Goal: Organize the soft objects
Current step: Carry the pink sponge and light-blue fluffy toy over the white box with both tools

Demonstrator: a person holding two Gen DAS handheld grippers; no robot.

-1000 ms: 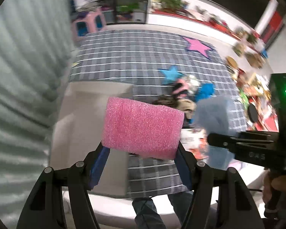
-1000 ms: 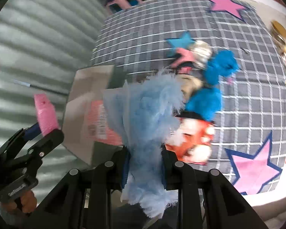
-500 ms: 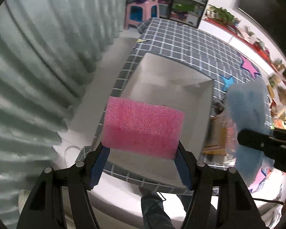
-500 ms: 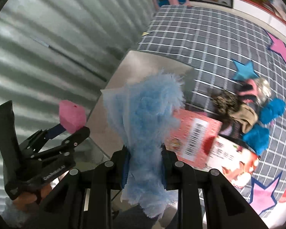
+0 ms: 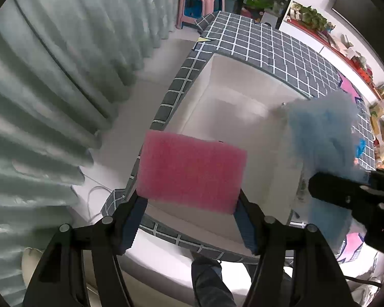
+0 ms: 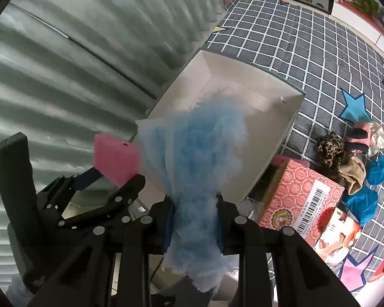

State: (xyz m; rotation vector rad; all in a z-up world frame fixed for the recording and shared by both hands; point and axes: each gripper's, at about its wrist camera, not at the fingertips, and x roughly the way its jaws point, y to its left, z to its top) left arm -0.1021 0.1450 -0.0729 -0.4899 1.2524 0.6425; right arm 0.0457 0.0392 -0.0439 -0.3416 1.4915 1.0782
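Note:
A pink sponge sits clamped between the blue pads of my left gripper, above the near edge of an open white box. The right wrist view shows the pink sponge and left gripper at the left. My right gripper is shut on a fluffy light-blue cloth, hanging over the white box. That blue cloth and the right gripper also show at the right of the left wrist view. More soft items lie in a pile on the checked mat.
The box stands on a grey checked mat at its corner, beside a pale green curtain. A red printed carton lies right of the box. A pink stool stands beyond. A person's leg is below.
Both grippers have swung from over the toy pile toward the white box, which now fills the middle of both views. The sponge and the blue cloth stay gripped throughout.

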